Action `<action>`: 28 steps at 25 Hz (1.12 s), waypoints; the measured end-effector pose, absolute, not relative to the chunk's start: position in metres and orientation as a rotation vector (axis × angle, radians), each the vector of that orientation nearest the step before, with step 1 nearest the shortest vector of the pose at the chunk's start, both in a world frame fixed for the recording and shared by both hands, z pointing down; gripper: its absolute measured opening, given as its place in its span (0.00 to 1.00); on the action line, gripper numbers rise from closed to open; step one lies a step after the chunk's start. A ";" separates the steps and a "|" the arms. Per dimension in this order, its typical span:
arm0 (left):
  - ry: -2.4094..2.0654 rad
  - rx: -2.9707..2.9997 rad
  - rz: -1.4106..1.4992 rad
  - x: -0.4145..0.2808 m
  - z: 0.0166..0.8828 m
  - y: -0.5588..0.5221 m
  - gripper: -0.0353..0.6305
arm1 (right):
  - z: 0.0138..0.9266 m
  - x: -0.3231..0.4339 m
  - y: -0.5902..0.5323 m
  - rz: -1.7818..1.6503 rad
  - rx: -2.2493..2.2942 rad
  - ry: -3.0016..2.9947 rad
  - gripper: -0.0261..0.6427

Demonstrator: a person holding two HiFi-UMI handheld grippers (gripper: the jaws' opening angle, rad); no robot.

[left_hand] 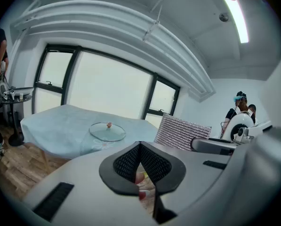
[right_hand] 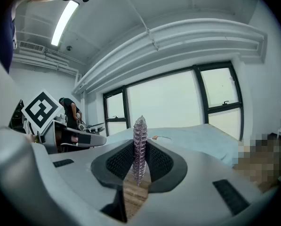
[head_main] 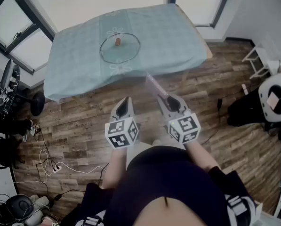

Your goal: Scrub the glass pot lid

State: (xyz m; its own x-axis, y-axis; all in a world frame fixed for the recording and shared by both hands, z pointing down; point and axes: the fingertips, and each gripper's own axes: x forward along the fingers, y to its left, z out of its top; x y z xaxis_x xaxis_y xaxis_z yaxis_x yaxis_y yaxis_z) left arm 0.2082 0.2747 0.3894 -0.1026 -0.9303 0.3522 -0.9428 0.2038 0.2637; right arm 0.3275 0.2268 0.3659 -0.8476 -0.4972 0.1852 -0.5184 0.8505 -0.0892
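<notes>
Left gripper [head_main: 125, 102]: jaws closed together with nothing between them, held above the floor [head_main: 74, 121]. Lid [head_main: 120, 47]: lying flat, knob up, on the cloth-covered table [head_main: 74, 65], well ahead of both grippers. Right gripper [head_main: 164, 100]: jaws clamped on a silvery scrubber [head_main: 154, 84], which stands edge-on and projects beyond the tips.

No words or numbers are legible; the white marker cube [head_main: 122, 132] behind the fingers [head_main: 123, 106] bears only black squares.
</notes>
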 end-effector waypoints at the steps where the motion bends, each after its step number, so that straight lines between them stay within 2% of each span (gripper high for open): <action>1: -2.048 1.740 0.037 0.211 0.390 0.274 0.04 | 0.367 0.329 0.226 0.201 0.786 -2.874 0.15; 28: -2.056 1.665 0.009 0.228 0.400 0.275 0.04 | 0.376 0.345 0.222 0.300 0.704 -2.908 0.15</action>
